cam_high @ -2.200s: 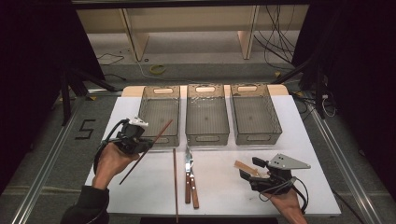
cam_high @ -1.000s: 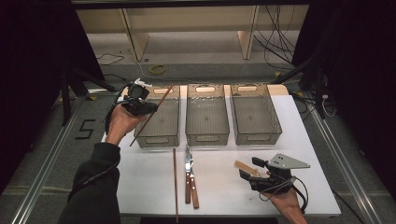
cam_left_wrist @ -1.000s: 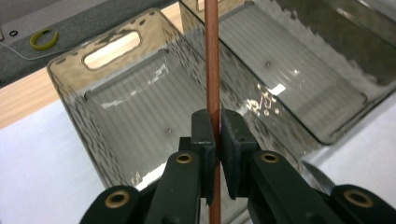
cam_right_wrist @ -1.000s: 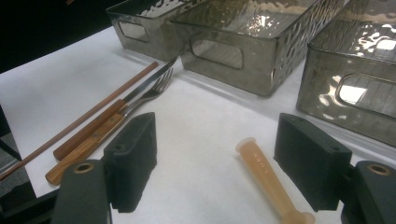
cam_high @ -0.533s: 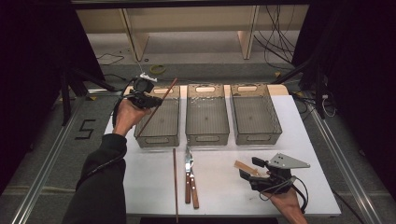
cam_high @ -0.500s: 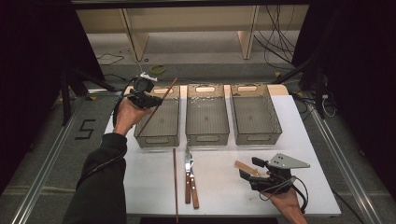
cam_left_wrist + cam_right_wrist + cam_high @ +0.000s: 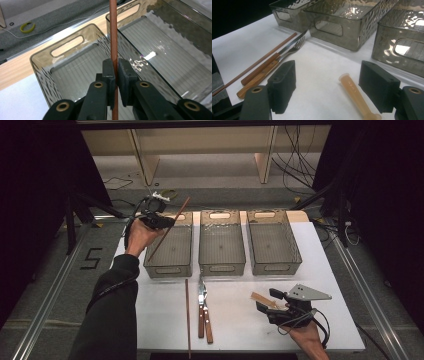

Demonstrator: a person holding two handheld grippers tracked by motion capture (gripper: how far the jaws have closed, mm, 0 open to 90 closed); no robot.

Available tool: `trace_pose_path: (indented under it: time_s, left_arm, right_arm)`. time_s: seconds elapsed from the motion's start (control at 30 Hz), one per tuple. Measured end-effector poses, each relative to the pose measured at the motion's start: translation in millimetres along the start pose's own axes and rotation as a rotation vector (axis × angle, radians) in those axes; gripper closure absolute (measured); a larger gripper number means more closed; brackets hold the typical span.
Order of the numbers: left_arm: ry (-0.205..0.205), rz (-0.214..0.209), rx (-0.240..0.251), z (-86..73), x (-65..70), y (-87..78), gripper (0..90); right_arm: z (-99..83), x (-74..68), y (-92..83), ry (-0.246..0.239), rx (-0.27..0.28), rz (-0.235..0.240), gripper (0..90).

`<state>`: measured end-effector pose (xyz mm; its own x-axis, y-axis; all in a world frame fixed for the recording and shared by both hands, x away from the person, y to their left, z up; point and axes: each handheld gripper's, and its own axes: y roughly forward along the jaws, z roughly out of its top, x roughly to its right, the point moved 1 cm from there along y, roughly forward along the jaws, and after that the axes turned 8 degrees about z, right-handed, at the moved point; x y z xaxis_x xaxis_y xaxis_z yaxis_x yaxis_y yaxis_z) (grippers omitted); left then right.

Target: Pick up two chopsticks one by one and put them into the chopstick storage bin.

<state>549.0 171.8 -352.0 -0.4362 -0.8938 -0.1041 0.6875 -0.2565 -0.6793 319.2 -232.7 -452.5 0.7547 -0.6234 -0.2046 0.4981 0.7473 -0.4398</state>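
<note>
Sorting cutlery into bins, by the look of it; step in hand: carrying a chopstick to the leftmost bin. Left gripper clamped tight on the chopstick near mid-length, stick slanting above the bin, one end up past the far rim, other end down toward the near-left corner. Next move, best guess: level the stick along the bin's length, lower it inside, then release; risk of an end catching on a rim. Right gripper parked on the counter, jaws wide apart, nothing gripped; short tan plastic piece lying flat between the jaws, nearer one pad, not pressed. Off to that gripper's left: second chopstick, knife and fork with wooden handles, side by side. Bins: smoky translucent plastic, rippled walls, ribbed floor, slot handles; all three look empty. Chopsticks: thin, round, reddish-brown wood. Counter: matte white.
</note>
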Motion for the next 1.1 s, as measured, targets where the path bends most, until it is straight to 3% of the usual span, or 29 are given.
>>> trace_pose_path:
  time_s: [0.2, 0.27, 0.8, 1.1]
  left_arm:
    - [-0.004, 0.011, 0.002, -3.4, -3.4, 8.0, 83.8]
    - [-0.03, 0.004, 0.005, -8.3, -6.1, 12.2, 83.8]
    - [-0.08, 0.026, -0.003, -32.7, -15.4, 31.2, 83.7]
    - [-0.096, 0.025, -0.033, -41.0, -16.9, 38.3, 83.6]
  right_arm:
    - [-0.2, 0.1, 0.3, 0.0, -0.002, 0.001, 30.5]
    - [-0.3, 0.2, 0.4, 0.001, -0.002, 0.001, 30.5]
    - [-0.3, -0.5, 0.9, 0.0, -0.003, 0.004, 30.5]
    - [-0.4, -0.8, 0.9, -0.001, -0.005, 0.005, 30.5]
